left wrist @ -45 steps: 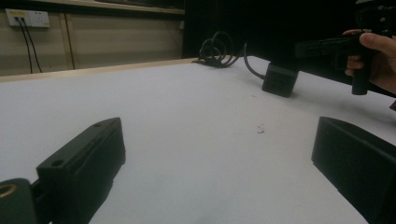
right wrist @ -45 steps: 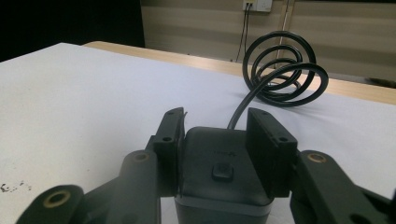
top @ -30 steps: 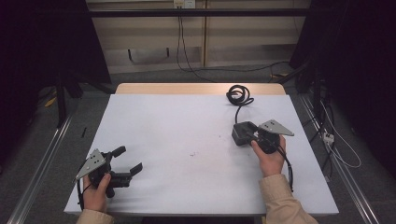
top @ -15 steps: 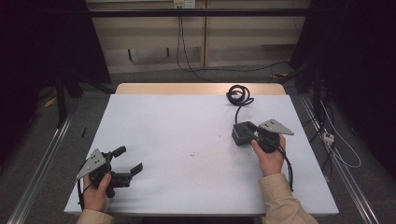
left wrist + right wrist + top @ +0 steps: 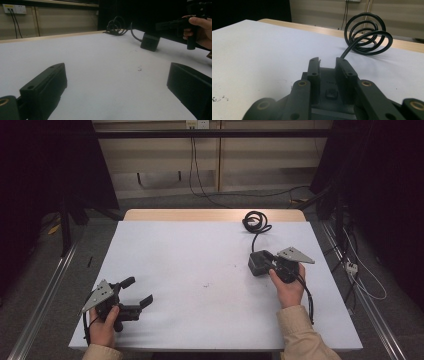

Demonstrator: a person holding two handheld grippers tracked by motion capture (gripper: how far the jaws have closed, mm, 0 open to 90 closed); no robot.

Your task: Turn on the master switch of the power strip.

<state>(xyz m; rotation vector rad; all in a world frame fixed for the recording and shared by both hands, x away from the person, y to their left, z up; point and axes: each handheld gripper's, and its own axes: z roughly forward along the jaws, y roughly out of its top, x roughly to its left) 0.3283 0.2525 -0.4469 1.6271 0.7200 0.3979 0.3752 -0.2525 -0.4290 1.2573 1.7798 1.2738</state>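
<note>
Right hand-held gripper (image 5: pixel 264 261): my jaws drawn in close on the black power adapter (image 5: pixel 258 263), which sits on the desk (image 5: pixel 200 255) at its right side, its cord running back to a coil (image 5: pixel 255 221) near the far edge. Left hand-held gripper (image 5: pixel 135 292): jaws wide apart, holding nothing, near the front-left corner; I judge the adapter gripped but not yet lifted or moved, so that is left

Black power adapter (image 5: pixel 258 263) flat on table, w/ coiled cable (image 5: pixel 254 220).

High view: overhead, person's side, faces forward-down, whole table (image 5: pixel 200 250). Left gripper view: low, skims tabletop toward far adapter (image 5: pixel 149 42). Right gripper view: close on same adapter (image 5: pixel 329 85); coiled cable (image 5: pixel 367 35) shared.
</note>
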